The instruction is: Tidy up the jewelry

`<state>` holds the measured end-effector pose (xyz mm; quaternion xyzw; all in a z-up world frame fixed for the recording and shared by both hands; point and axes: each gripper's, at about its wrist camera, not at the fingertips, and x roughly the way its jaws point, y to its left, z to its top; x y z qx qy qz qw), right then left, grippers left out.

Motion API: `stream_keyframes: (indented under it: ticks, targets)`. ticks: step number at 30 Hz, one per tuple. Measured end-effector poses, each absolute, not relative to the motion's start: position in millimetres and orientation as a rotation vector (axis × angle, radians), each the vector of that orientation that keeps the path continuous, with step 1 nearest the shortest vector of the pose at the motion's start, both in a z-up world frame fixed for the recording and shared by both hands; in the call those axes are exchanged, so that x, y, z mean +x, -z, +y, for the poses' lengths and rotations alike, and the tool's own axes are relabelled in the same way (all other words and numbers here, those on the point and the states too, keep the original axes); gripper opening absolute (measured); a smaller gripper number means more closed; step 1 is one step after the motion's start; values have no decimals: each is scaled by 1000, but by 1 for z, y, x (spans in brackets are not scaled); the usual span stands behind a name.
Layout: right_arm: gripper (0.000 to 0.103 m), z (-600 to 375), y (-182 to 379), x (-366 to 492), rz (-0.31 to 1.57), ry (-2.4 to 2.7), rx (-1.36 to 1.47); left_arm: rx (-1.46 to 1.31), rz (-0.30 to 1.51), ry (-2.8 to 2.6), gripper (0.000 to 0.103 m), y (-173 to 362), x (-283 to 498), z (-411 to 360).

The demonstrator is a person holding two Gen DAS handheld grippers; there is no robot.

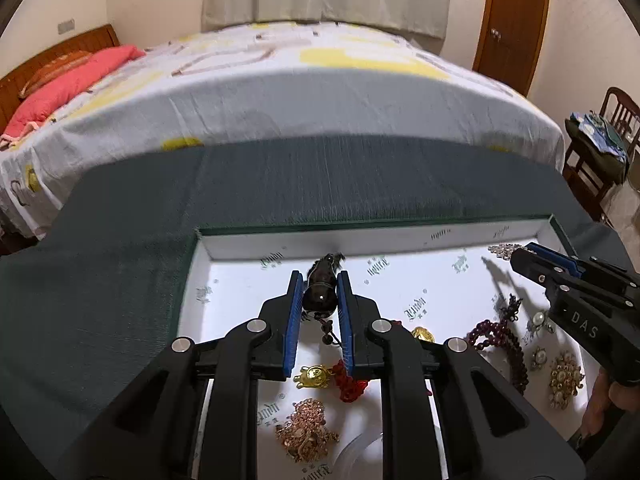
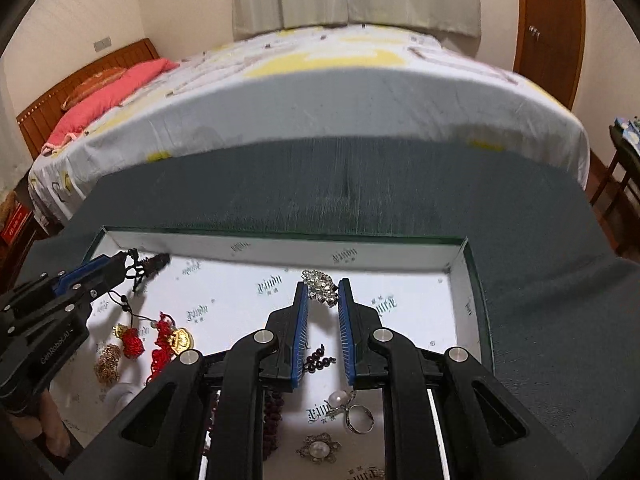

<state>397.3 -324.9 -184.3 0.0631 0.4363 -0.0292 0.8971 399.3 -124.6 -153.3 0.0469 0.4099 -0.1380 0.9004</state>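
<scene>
A shallow white-lined tray (image 1: 240, 240) (image 2: 280, 246) lies on a dark green cloth and holds loose jewelry. My left gripper (image 1: 319, 280) (image 2: 120, 268) is shut on a dark beaded pendant (image 1: 320, 284) (image 2: 150, 264) with a cord, near the tray's far left corner. My right gripper (image 2: 323, 284) (image 1: 530, 248) has its jaws slightly apart around a silver rhinestone brooch (image 2: 320, 284) (image 1: 504, 249) near the far wall; a firm hold is unclear. Red knot charms with gold coins (image 2: 160, 340) (image 1: 348, 380), a dark red bead string (image 1: 504, 340) and pearl brooches (image 2: 318, 449) lie in the tray.
A gold filigree piece (image 1: 304, 432) and a ring (image 2: 360, 418) lie at the near side. Behind the cloth is a bed (image 1: 300, 92) with a pink pillow (image 1: 76, 80). A wooden chair (image 1: 600, 148) stands at right, a door (image 1: 516, 20) behind it.
</scene>
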Motion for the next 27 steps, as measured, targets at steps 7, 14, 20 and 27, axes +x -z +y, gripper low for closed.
stream_keyframes:
  ticks: [7, 14, 20, 27]
  targets:
    - [16, -322, 189, 402, 949, 57, 125, 116, 869, 286, 18, 158, 404, -126]
    - [45, -325, 185, 401, 920, 68, 144, 100, 844, 277, 47, 155, 403, -126]
    - [60, -323, 165, 379, 805, 95, 132, 84, 791, 262, 62, 138, 392, -122]
    - [71, -314, 128, 315, 709, 101, 114, 75, 684, 231, 83, 94, 331, -107]
